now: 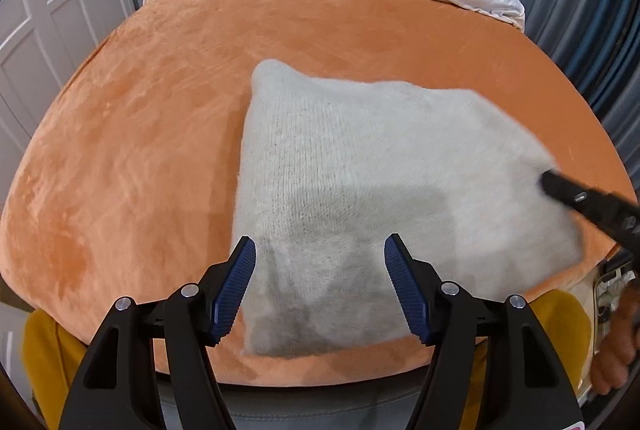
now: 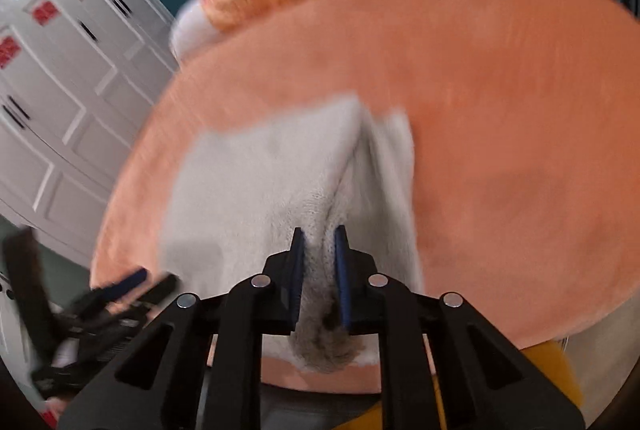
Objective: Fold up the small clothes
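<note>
White knit garment [image 2: 256, 189] lies on the orange bedspread [image 2: 500, 149], one edge bunched between the nearly closed pads of the right gripper [image 2: 319, 250] while the left gripper [image 1: 320, 262] hovers wide open and empty above its near edge; the thin, fuzzy pinch could slip mid-fold.

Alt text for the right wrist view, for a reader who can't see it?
The right gripper pinches a bunched fold of a white knit garment lying on an orange bedspread. White wardrobe doors stand at left; the picture is motion-blurred.
</note>
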